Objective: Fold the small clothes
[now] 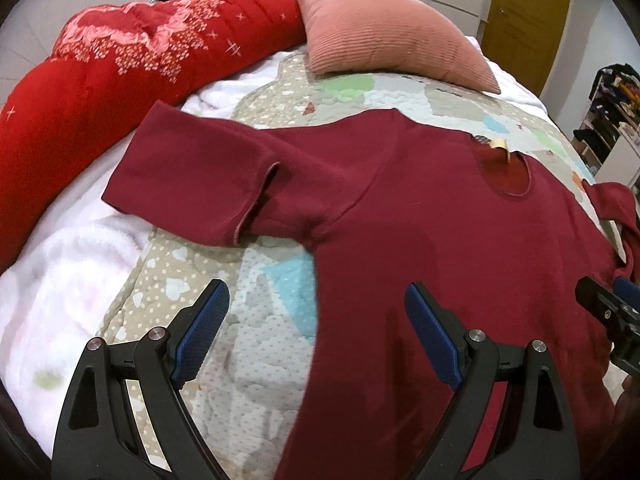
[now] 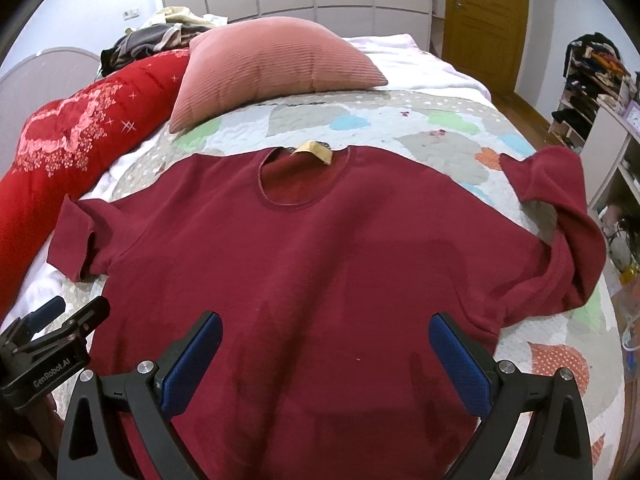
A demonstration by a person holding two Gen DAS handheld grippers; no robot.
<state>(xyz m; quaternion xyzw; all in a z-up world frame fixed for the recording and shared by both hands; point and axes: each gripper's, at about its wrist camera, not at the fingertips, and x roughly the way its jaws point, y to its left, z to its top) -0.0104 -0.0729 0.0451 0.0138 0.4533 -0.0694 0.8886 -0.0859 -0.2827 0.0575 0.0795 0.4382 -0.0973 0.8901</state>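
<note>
A dark red short-sleeved shirt (image 1: pixel 420 216) lies spread flat on the quilt, neck hole with a yellow tag away from me; it fills the right wrist view (image 2: pixel 320 264). Its left sleeve (image 1: pixel 192 184) lies flat; its right sleeve (image 2: pixel 560 216) is bunched and folded over. My left gripper (image 1: pixel 316 316) is open and empty, over the shirt's left side edge. My right gripper (image 2: pixel 324 344) is open and empty, over the shirt's lower body. Each gripper shows at the edge of the other's view, the right one (image 1: pixel 612 304) and the left one (image 2: pixel 68 320).
A patterned quilt (image 2: pixel 400 120) covers the bed. A pink ribbed cushion (image 2: pixel 272 68) and a rolled red blanket (image 1: pixel 100 92) lie beyond the shirt. A clothes pile (image 2: pixel 160 36) is at the far left, shelves (image 2: pixel 592 80) and a door at right.
</note>
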